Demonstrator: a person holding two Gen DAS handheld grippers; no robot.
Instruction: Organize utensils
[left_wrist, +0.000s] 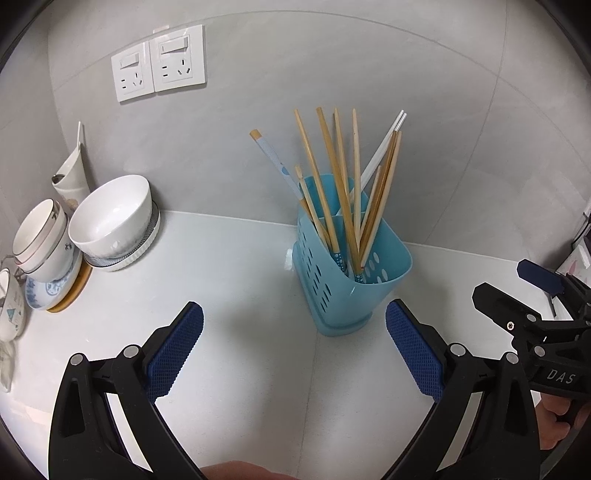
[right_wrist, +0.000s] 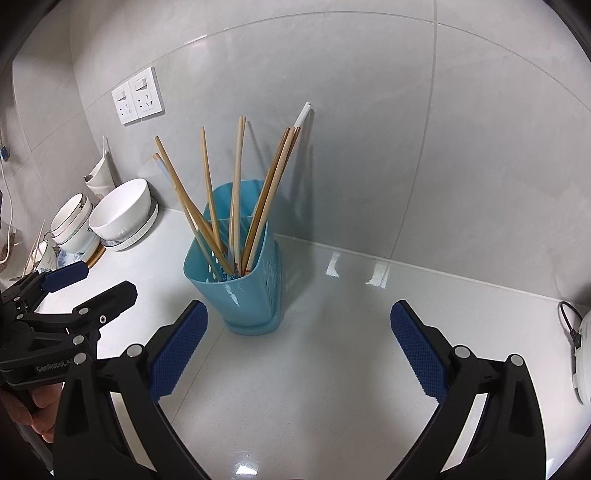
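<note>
All chopsticks (left_wrist: 343, 192) stand in the blue holder (left_wrist: 347, 280), at 12 o'clock from both grippers on the desk (left_wrist: 229, 266). I see no loose utensil, so the task seems nearly finished. The left gripper (left_wrist: 294, 345) and right gripper (right_wrist: 299, 345) are spread wide, holding nothing.

A: Item one, lettering?
B: "DAS" in pale capitals on the black plastic body of the right gripper (left_wrist: 517, 291), seen from the left wrist camera at the frame's right edge.

A: Item two?
B: "GenRoboLA", white print on the black plastic body of the left gripper (right_wrist: 92, 280), seen from the right wrist camera; the word runs behind a finger, so the last letters may be misread.

A: Anything on the crockery?
B: The stacked white porcelain cups with a dark rim line (left_wrist: 40, 236) carry dark marks, too small to read.

A: Further entries?
B: None legible.
</note>
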